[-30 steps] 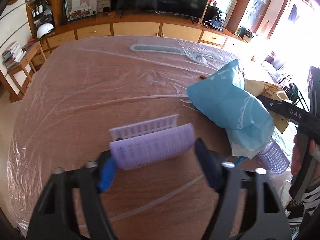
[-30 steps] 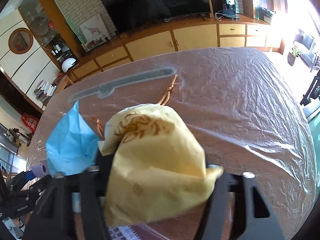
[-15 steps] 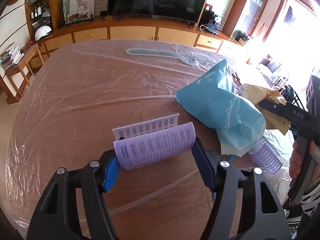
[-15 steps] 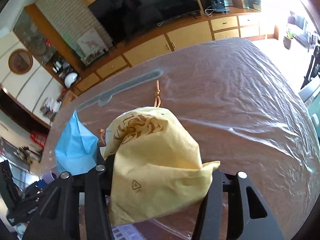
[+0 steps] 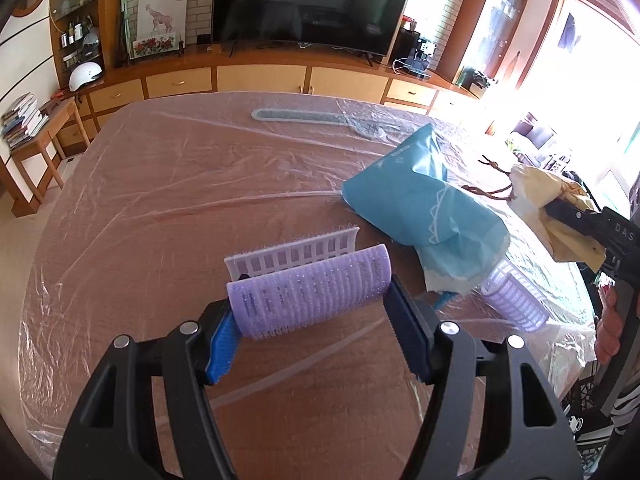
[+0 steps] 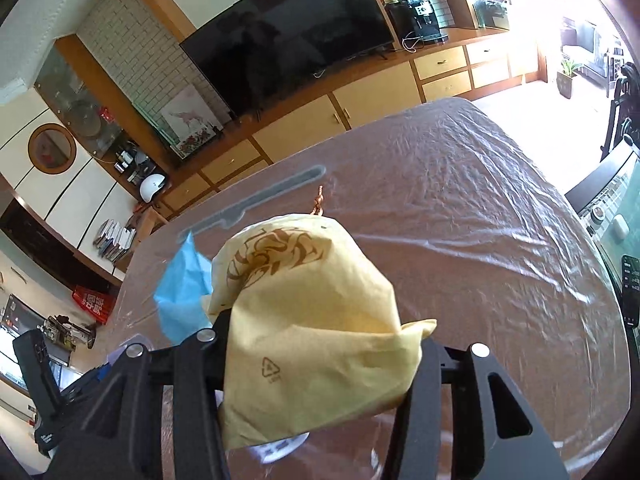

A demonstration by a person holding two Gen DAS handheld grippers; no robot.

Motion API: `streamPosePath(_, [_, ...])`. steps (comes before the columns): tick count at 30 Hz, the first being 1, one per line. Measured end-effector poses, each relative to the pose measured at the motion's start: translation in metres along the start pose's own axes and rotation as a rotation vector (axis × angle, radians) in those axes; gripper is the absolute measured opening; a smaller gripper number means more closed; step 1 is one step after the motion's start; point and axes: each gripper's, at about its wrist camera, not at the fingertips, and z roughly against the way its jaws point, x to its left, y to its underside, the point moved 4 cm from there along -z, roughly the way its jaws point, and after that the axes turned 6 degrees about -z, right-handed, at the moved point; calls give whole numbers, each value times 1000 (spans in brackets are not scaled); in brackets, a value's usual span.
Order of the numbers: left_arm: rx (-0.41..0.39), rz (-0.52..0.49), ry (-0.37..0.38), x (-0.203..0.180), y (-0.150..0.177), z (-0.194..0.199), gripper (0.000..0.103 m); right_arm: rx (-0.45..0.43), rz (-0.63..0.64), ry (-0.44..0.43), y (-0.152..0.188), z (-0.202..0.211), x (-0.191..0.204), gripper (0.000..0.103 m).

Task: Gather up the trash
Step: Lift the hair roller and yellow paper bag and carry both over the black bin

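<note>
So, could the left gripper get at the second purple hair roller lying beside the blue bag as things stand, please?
Probably not yet: the left gripper is shut on a purple hair roller already, and the crumpled blue plastic bag partly overlaps the second purple roller.

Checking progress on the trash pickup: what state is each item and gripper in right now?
Left gripper: shut on purple hair roller.
Right gripper: jaws just closing, shut on yellow bag.
Blue bag: crumpled, lying on table.
Second purple roller: lying on table.
</note>
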Motion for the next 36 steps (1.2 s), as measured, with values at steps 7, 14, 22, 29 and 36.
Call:
streamPosePath(7, [-5, -23, 29, -3, 10, 11, 67, 10, -9, -18, 26, 17, 8, 45])
streamPosePath(14, [-11, -50, 67, -10, 22, 21, 67, 4, -10, -22, 50, 35, 18, 45])
streamPosePath(22, [-17, -85, 102, -20, 30, 31, 67, -3, -5, -20, 70, 45, 30, 45])
streamPosePath(29, [-20, -103, 111, -25, 37, 39, 67, 9, 0, -22, 89, 48, 39, 45])
streamPosePath(36, [-26, -88, 88, -31, 48, 46, 67, 28, 22, -48, 99, 54, 38, 45])
